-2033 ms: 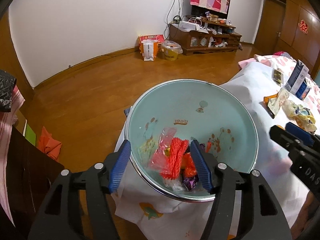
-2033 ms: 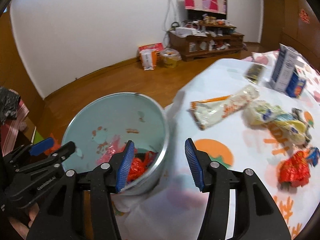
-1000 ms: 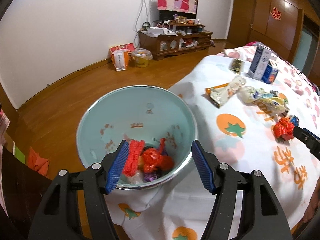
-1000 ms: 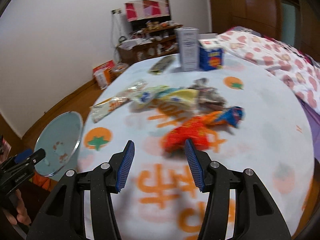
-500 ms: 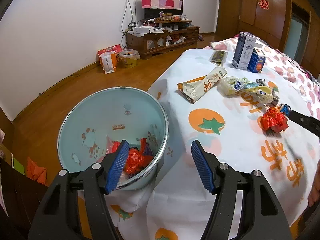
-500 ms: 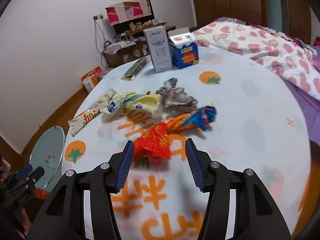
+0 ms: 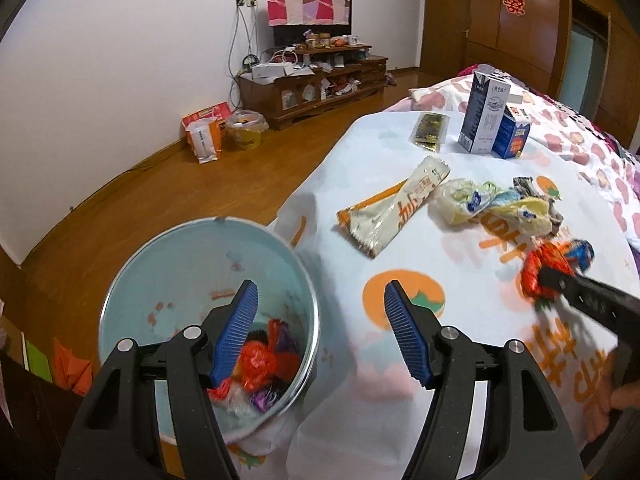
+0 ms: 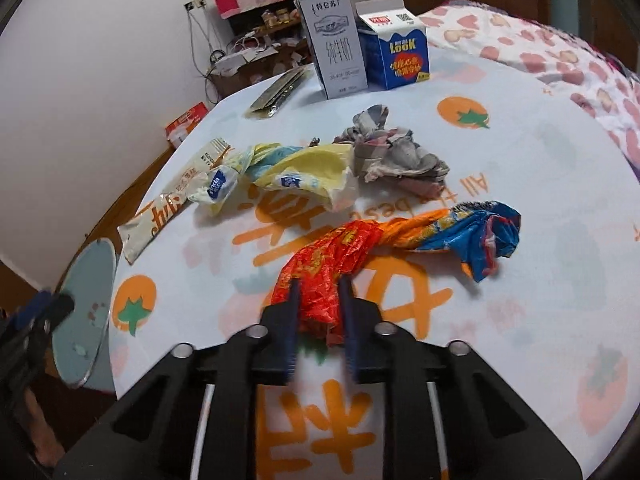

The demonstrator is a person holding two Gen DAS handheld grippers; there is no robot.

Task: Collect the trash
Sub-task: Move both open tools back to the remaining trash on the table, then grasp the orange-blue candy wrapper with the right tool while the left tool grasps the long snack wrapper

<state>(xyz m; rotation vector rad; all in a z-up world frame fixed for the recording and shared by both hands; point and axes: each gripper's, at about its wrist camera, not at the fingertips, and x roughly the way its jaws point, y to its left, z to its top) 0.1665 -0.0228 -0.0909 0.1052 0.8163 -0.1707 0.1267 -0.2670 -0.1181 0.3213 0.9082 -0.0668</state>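
Observation:
My right gripper (image 8: 319, 286) is shut on the red end of a twisted red, orange and blue wrapper (image 8: 400, 240) lying on the tablecloth; the wrapper also shows in the left wrist view (image 7: 550, 264). My left gripper (image 7: 320, 308) is open and empty, over the edge between the table and a pale blue metal bin (image 7: 168, 264) that holds red and purple wrappers (image 7: 260, 360). Other trash on the cloth: a long beige wrapper (image 8: 168, 208), a yellow and blue bag (image 8: 304, 176) and a crumpled grey wrapper (image 8: 392, 152).
A tall grey milk carton (image 8: 334, 44), a blue carton (image 8: 394, 54) and a dark flat packet (image 8: 280, 88) stand at the table's far side. The bin sits off the table's left edge (image 8: 86, 300). A pink patterned bed (image 8: 560, 48) lies to the right.
My right gripper has moved onto the red wrapper and closed on it. My left gripper has swung right, away from above the bin toward the table.

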